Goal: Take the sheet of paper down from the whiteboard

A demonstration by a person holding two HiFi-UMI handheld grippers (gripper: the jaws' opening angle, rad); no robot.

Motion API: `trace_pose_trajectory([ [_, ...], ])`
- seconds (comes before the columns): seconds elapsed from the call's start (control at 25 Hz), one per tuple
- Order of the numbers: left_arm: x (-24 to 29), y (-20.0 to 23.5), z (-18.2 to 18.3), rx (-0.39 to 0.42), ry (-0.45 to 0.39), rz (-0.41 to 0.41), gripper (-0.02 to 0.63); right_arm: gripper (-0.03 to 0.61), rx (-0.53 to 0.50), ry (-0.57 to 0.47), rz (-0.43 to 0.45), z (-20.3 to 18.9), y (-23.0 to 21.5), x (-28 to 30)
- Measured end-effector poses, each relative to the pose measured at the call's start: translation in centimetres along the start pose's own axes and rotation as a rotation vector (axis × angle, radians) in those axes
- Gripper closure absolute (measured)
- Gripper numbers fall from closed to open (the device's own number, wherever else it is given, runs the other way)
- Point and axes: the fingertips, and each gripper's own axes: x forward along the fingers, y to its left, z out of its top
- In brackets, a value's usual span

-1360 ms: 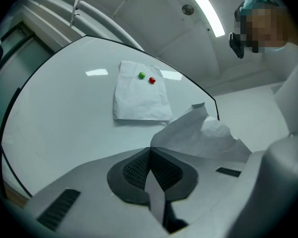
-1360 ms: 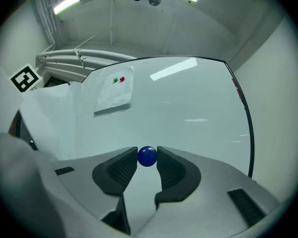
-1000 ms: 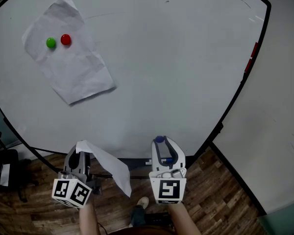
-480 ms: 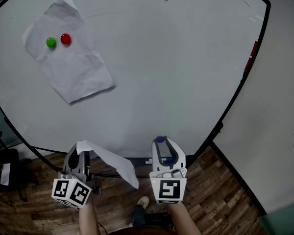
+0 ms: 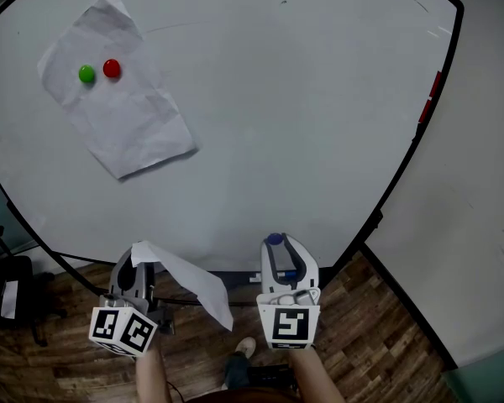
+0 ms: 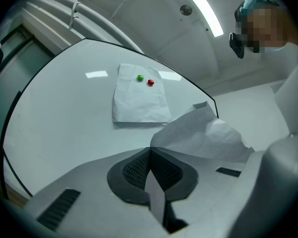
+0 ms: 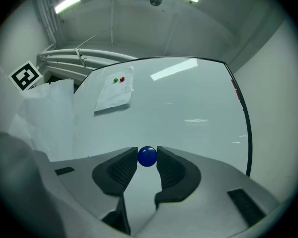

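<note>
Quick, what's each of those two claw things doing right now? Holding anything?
Left gripper: closed on a loose sheet of paper.
Right gripper: closed on a small blue ball.

The loose end of the sheet of paper pinched in the left gripper sways over the wooden floor — its lower corner, flung rightward and higher half a second earlier, settles back slightly left and lower.

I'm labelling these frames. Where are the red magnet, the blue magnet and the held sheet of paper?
red magnet (image 5: 111,68), head view, its centre.
blue magnet (image 7: 147,156), right gripper view, its centre.
held sheet (image 6: 208,138), left gripper view, its crumpled middle.
</note>
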Motion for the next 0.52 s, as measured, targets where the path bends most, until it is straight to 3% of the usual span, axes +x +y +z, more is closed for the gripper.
trace_pose_trajectory([
  [0.28, 0.01, -0.15, 0.12, -0.003, -0.004, -0.003, 0.591, 0.443, 0.015, -0.033, -0.008, 0.17, -0.07, 0.11],
  [0.52, 0.04, -0.23, -0.04, -0.005, 0.0, -0.006, 0.591, 0.443, -0.003, 0.007, 0.003, -0.28, 0.0, -0.02],
])
